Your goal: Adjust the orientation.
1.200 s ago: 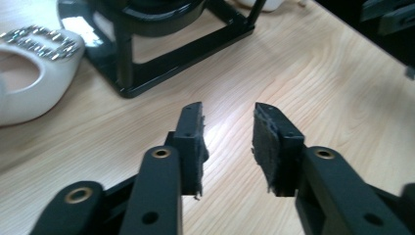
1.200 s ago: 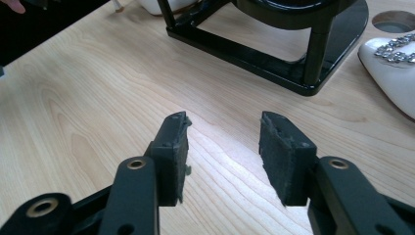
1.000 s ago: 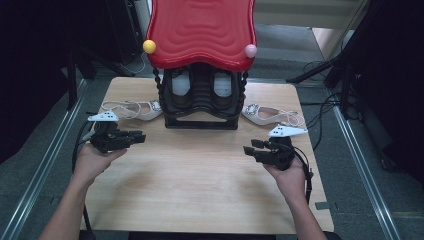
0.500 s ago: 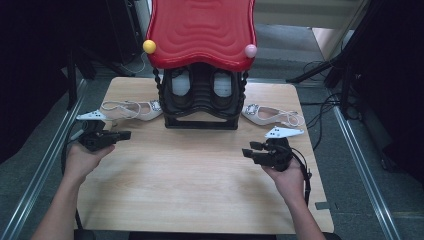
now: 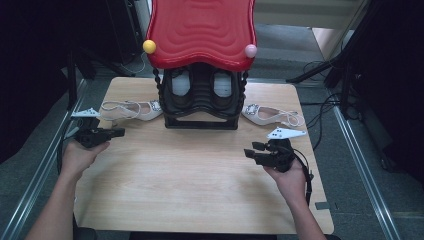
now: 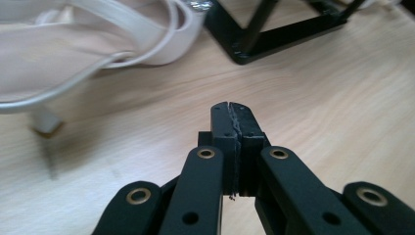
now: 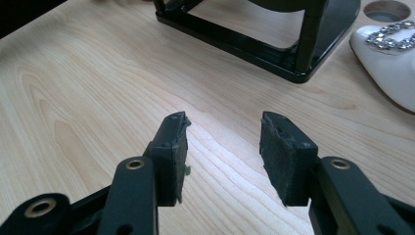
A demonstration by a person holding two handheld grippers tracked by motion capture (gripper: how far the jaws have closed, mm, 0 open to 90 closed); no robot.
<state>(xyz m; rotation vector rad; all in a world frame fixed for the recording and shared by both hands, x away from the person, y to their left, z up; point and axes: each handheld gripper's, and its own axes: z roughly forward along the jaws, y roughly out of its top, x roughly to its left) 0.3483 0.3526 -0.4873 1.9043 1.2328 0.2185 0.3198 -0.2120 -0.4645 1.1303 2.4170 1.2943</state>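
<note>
Two pale slingback shoes with jewelled buckles lie on the light wooden worktop (image 5: 200, 195), one at each side of the black wire shoe rack with its red wavy top (image 5: 201, 75).

Left claw (image 5: 116, 132): jaws have just been closing and now stand pressed together with nothing between them, as the left gripper view confirms (image 6: 230, 115). The left shoe (image 5: 131, 110) lies just beyond and slightly to the rack side of this claw, near but not touching. Its long axis runs across the worktop, toe towards the rack, heel strap (image 6: 88, 73) towards the outer edge.

Right claw (image 5: 251, 150): jaws stand apart and empty (image 7: 222, 134), aimed across the worktop at the rack's base. The right shoe (image 5: 267, 115) lies farther back, towards the outer side, toe (image 7: 391, 68) nearest the rack.

Judgement: the left hand is the nearer to its shoe. The closed left claw would need to part before taking hold of the strap.
</note>
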